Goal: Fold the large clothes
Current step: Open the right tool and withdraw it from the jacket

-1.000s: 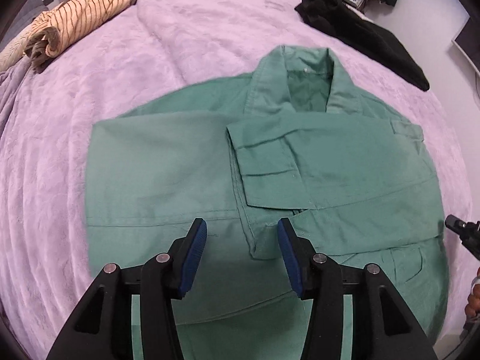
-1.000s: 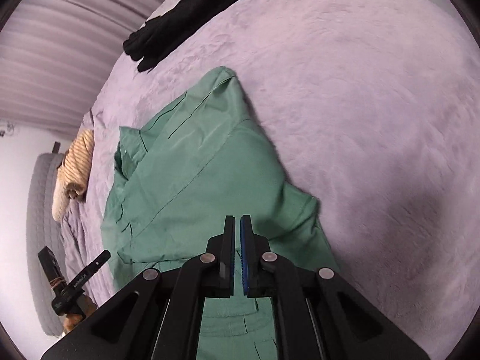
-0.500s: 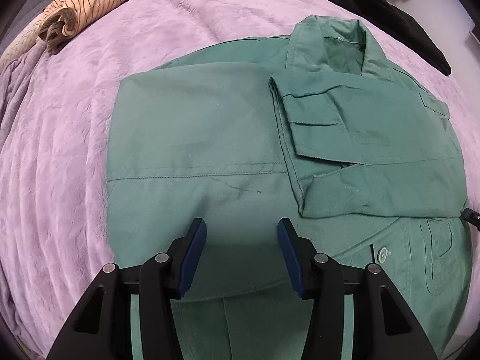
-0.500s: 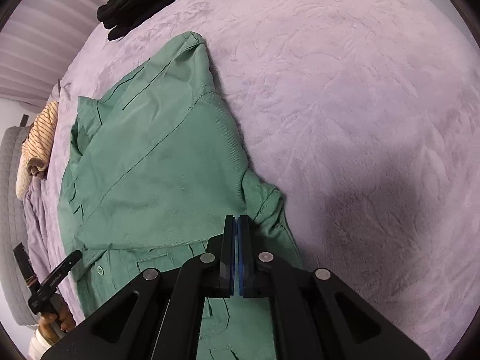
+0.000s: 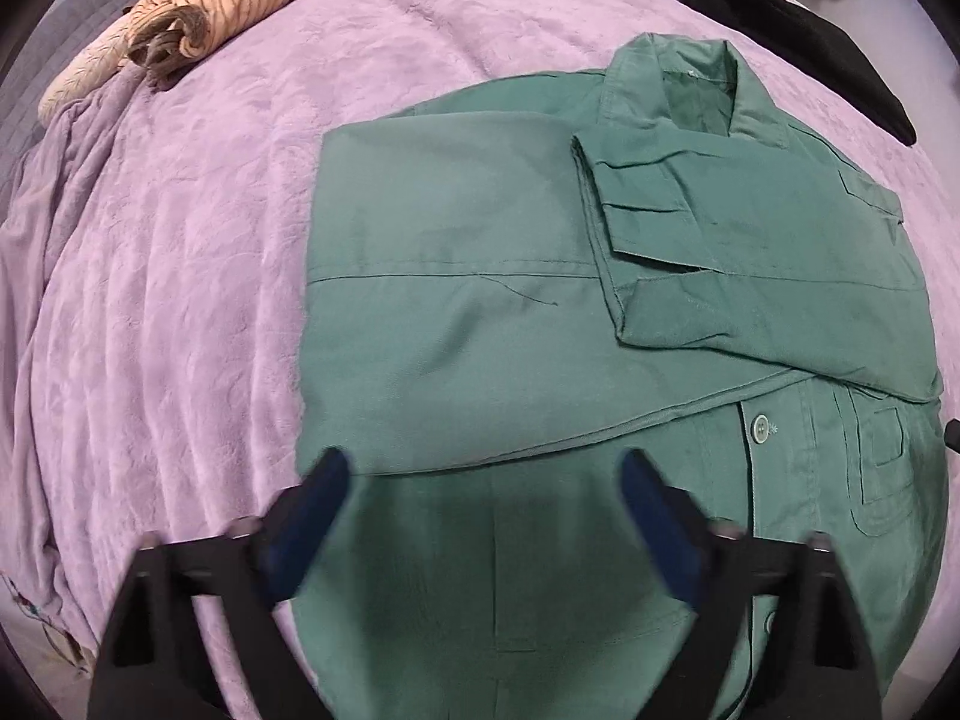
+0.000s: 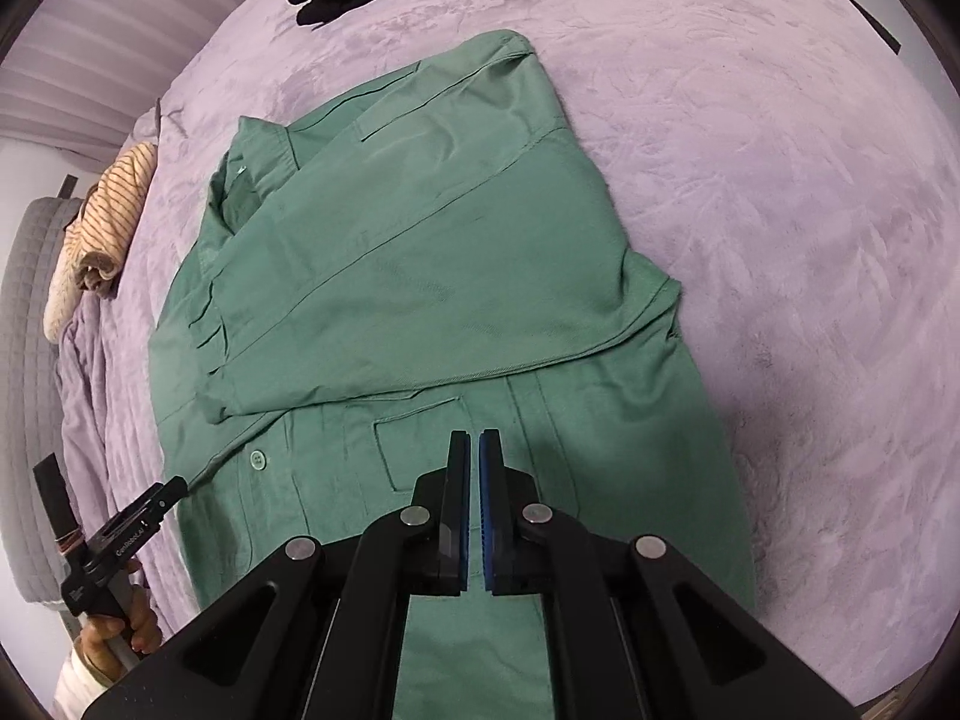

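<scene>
A large green jacket (image 5: 480,324) lies flat on the lilac bedspread (image 5: 180,276), collar at the far end, both sleeves folded across its front. It also shows in the right wrist view (image 6: 420,276). My left gripper (image 5: 486,474) is open wide and blurred, above the jacket's lower left part, holding nothing. My right gripper (image 6: 474,450) is shut and empty, above the jacket's lower right front near a chest pocket (image 6: 420,438). The left gripper's body (image 6: 114,546) shows at the lower left of the right wrist view.
A rolled striped beige garment (image 5: 198,12) lies at the far left of the bed. Black clothes (image 5: 798,18) lie at the far right. A grey padded headboard (image 6: 30,360) stands beyond the bed's left side. Bare bedspread (image 6: 780,240) extends right of the jacket.
My left gripper has opened wider and moved back toward the jacket's hem. My right gripper has pulled back too and stays shut; more of the jacket shows now.
</scene>
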Action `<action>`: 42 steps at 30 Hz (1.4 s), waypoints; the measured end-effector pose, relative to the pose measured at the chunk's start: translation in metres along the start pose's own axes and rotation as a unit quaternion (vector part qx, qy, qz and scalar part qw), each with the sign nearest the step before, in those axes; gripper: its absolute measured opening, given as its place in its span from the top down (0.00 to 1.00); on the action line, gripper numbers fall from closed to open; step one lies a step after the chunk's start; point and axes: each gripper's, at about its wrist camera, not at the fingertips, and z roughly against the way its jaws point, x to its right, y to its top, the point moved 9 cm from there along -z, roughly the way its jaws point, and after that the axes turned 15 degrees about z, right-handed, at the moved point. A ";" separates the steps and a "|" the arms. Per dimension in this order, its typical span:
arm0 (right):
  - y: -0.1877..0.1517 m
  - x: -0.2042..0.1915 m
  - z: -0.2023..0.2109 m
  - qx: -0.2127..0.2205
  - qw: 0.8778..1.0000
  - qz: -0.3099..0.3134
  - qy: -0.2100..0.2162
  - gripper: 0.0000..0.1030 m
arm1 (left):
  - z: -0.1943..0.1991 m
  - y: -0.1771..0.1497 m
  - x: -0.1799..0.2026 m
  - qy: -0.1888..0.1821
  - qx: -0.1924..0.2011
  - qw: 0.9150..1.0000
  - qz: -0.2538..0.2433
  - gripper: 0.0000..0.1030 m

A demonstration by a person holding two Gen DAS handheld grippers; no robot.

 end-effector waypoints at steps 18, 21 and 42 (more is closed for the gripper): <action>0.006 -0.045 0.030 0.010 0.998 0.055 -0.005 0.24 | 0.034 -0.015 -0.014 0.003 -0.022 0.999 0.028 0.00; 0.008 -0.049 0.035 0.012 0.998 0.061 -0.006 0.24 | 0.041 -0.015 -0.012 0.002 -0.021 0.999 0.029 0.00; 0.020 -0.078 0.064 0.035 0.988 0.140 -0.058 0.00 | 0.072 -0.016 -0.011 -0.002 -0.003 1.000 0.027 0.00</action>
